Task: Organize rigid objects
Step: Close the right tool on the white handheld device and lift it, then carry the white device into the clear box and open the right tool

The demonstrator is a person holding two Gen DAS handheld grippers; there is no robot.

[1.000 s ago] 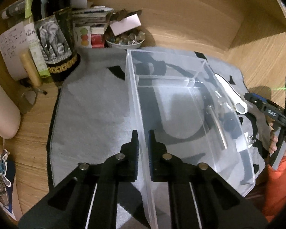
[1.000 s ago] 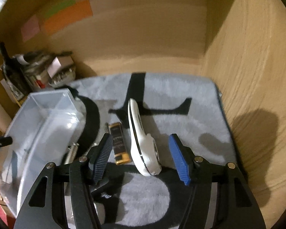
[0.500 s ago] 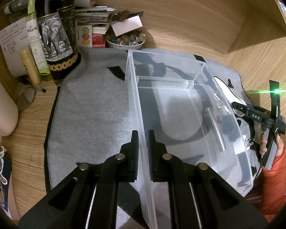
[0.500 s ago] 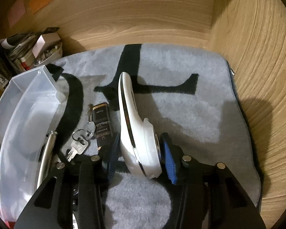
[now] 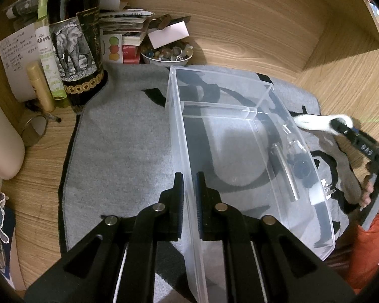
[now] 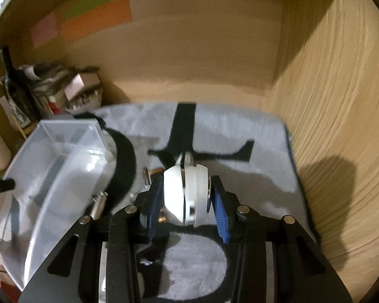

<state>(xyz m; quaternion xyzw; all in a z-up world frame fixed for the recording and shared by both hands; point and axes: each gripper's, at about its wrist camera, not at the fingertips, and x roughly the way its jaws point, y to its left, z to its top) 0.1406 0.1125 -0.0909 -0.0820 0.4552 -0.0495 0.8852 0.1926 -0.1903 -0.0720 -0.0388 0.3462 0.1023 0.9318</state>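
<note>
Sorting barely begun: my left gripper (image 5: pixel 188 197) is clamped on the near wall of the clear plastic bin (image 5: pixel 242 93), which looks empty. My right gripper (image 6: pixel 187 199) is closing on the white, elongated plastic device (image 6: pixel 185 194), lifted off the grey mat (image 6: pixel 240 126). Metal cylinder (image 6: pixel 99 203), keys and dark lighter remain beside the bin.

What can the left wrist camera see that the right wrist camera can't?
Only the left wrist view shows the left gripper with its jaws shut on the near wall of the clear plastic bin, and the elephant picture on the dark bottle. Only the right wrist view shows the pink paper note on the wall. Both show the bin, the grey mat and the white curved plastic gadget in the closing right gripper.
</note>
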